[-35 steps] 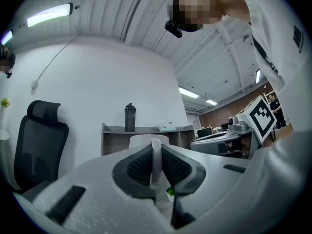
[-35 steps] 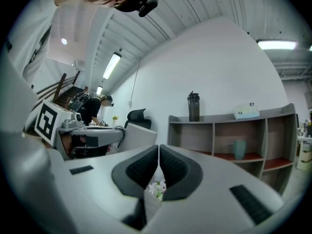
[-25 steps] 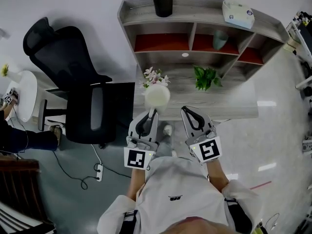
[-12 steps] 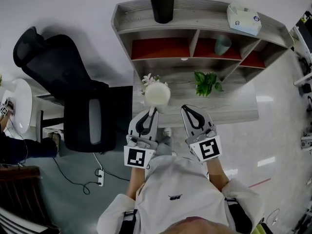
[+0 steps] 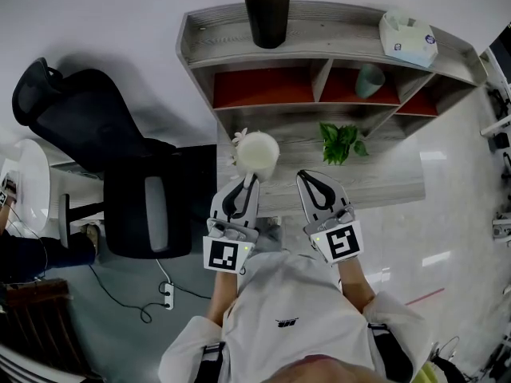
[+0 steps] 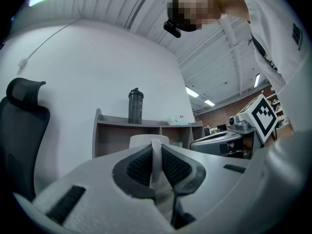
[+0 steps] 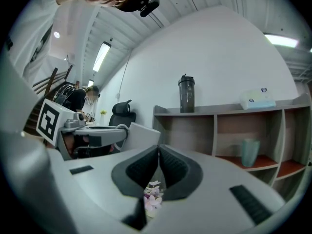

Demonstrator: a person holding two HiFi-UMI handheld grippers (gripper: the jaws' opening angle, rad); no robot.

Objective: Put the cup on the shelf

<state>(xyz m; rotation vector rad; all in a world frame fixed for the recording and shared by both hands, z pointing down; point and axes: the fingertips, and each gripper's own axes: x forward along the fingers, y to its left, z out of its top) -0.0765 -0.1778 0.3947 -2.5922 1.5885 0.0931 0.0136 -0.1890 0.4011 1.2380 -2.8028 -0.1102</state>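
My left gripper point(image 5: 252, 179) is shut on the rim of a white cup point(image 5: 257, 155) and holds it above the desk's front left part. In the left gripper view the cup's wall point(image 6: 148, 140) stands pinched between the dark pads point(image 6: 140, 165). Beside it, my right gripper point(image 5: 306, 179) is shut with nothing in it; its pads point(image 7: 173, 167) meet. The grey wooden shelf point(image 5: 319, 54) with red-floored compartments stands at the back of the desk, beyond both grippers.
A black bottle point(image 5: 266, 10) and a tissue box point(image 5: 408, 38) stand on the shelf's top. A teal cup point(image 5: 369, 80) sits in the middle compartment. A green plant point(image 5: 341, 140) and pink flowers point(image 7: 152, 194) are on the desk point(image 5: 383, 178). A black office chair point(image 5: 120, 158) stands at the left.
Both grippers have moved a little forward toward the shelf, the cup going with the left one and now covering most of the flowers. Neither gripper has changed its grip.
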